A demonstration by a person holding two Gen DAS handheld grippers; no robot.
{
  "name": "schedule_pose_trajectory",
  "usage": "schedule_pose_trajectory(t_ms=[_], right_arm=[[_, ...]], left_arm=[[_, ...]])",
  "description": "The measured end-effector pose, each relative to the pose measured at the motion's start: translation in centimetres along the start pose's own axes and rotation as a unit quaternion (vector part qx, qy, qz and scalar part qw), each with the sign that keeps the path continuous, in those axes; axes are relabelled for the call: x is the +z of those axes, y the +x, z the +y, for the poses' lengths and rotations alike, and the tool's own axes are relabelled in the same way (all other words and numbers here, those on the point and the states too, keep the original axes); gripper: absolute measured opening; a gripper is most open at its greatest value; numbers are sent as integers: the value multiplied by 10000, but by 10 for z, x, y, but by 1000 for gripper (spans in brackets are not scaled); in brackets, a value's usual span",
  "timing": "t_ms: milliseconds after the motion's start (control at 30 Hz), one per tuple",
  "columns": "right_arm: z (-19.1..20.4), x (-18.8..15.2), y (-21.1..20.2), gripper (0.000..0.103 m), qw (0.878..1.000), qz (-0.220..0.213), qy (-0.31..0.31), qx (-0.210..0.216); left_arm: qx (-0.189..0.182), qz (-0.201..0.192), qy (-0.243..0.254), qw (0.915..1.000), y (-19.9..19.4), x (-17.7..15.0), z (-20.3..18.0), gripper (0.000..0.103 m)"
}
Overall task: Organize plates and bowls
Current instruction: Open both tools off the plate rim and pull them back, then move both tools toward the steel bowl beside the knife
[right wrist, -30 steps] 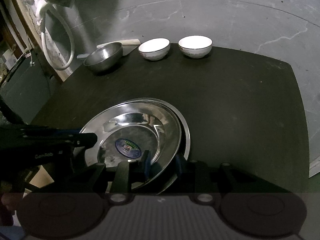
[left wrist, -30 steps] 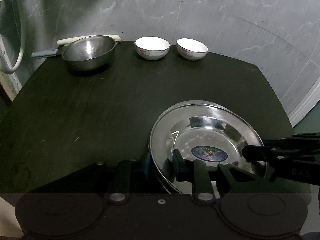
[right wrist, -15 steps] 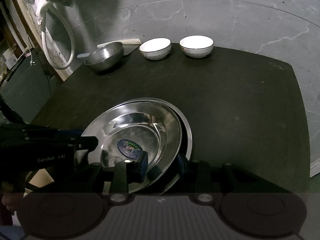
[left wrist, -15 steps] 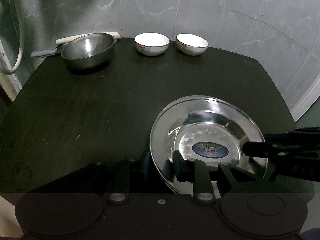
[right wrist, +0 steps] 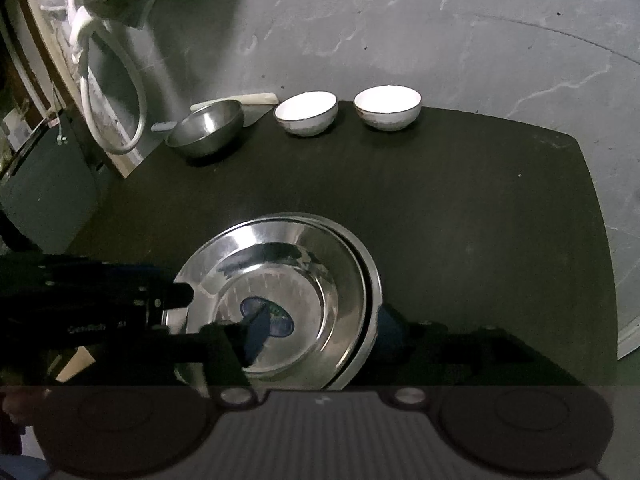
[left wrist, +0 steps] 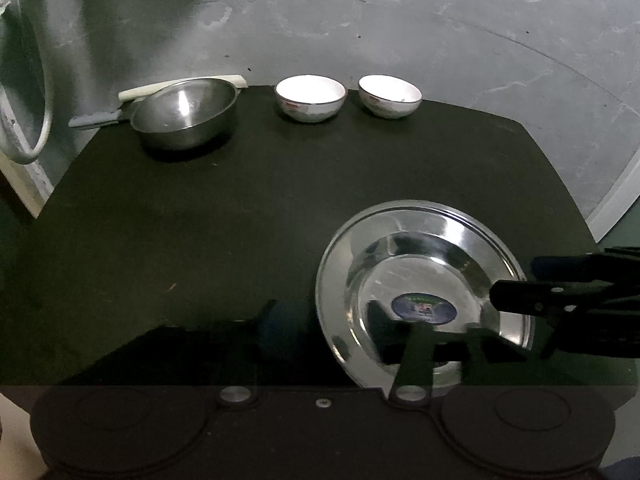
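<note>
Plates: two steel plates (right wrist: 280,292) lie nested near the front edge of the counter (left wrist: 200,220), the upper one sitting slightly off-centre, so the lower rim shows as a crescent on its right in the right wrist view. A blue label sticker (left wrist: 424,306) sits in the middle of the top plate.
Bowls: a steel bowl (left wrist: 184,114) and two white bowls, one nearer the middle (left wrist: 310,96) and one further right (left wrist: 390,94), stand in a row along the back edge, each apart from its neighbour.
Left tongs (left wrist: 324,328): spread wide, straddling the near left rim of the plates, gripping nothing.
Right tongs (right wrist: 320,332): likewise parted across the plates' near right rim, holding nothing.
Progress: the plates look stacked and released. The bowls are unstacked, so nesting them appears to be what is left.
Surface: dark, matt counter with rounded corners, bare between plates and bowls.
Room: dim light and a grey, marble-veined wall behind. A pale board (left wrist: 180,84) and a grey handle lie behind the steel bowl. A white hose loop (right wrist: 112,92) hangs at the left.
</note>
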State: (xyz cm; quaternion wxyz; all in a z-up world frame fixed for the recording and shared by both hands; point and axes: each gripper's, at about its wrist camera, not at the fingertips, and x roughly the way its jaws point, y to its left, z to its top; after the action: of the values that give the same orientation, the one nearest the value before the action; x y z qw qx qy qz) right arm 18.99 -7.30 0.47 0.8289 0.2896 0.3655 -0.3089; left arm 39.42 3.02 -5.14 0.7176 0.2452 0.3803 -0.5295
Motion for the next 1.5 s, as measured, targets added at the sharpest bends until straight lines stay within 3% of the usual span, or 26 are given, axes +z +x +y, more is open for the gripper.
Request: schedule_pose_trajectory(t_ms=[67, 167, 267, 333, 533, 733, 1000, 1167, 1500], right_arm=[[1, 1, 0, 84, 10000, -38, 49, -30], [1, 2, 2, 93, 9998, -110, 121, -73], [2, 6, 6, 103, 9995, -147, 246, -91], [2, 8, 9, 103, 9993, -156, 330, -103], [8, 18, 25, 103, 9980, -147, 569, -243], [20, 27, 47, 102, 9967, -22, 728, -355], [42, 44, 65, 103, 9945, -303, 895, -444], [55, 76, 84, 103, 9945, -374, 850, -495], [89, 149, 144, 99, 9976, -270, 630, -108]], left_arm=[[90, -40, 6, 10000, -1, 1, 3, 74], [300, -86, 41, 9995, -1, 3, 7, 90], [467, -85, 51, 9989, 1, 6, 13, 97], [560, -102, 40, 9984, 3, 8, 19, 101], [780, -257, -140, 9965, 6, 16, 50, 102], [1029, -134, -569, 9930, 17, 25, 98, 102], [1122, -126, -943, 9891, 33, 48, 162, 102], [1109, -384, -976, 9883, 47, 81, 195, 102], [858, -664, -1418, 9839, 83, 135, 224, 102]])
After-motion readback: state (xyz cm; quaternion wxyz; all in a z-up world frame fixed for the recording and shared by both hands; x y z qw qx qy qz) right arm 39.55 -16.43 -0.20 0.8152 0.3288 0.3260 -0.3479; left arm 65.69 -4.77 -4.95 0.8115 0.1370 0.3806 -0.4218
